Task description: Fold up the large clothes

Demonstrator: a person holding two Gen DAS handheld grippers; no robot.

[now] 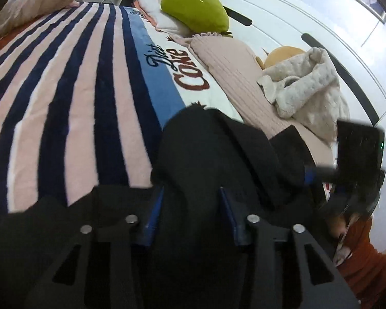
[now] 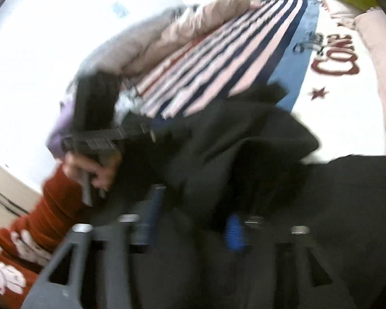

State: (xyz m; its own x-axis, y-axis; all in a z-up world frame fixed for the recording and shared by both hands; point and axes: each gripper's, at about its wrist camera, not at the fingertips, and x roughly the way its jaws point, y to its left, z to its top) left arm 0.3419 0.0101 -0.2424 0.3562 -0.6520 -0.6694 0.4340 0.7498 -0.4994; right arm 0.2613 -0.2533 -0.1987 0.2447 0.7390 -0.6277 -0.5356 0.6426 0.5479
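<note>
A large black garment (image 1: 213, 149) is bunched over the near edge of the bed. My left gripper (image 1: 191, 216) has the black cloth between its blue-padded fingers (image 1: 154, 219) and is shut on it. In the left wrist view the right gripper (image 1: 321, 173) reaches in from the right, its tip in the same garment. In the blurred right wrist view my right gripper (image 2: 193, 219) holds a fold of the black garment (image 2: 231, 139) between its blue pads (image 2: 235, 234). The left gripper (image 2: 164, 132) shows at left, held by a hand in a red sleeve.
The bed carries a pink, navy and blue striped blanket (image 1: 85, 82) with "Diet Coke" lettering. A green pillow (image 1: 195, 7), a pink pillow (image 1: 234, 69) and a cream knit (image 1: 306, 87) lie along the white headboard (image 1: 283, 18). A beige duvet (image 2: 187, 28) lies at the far side.
</note>
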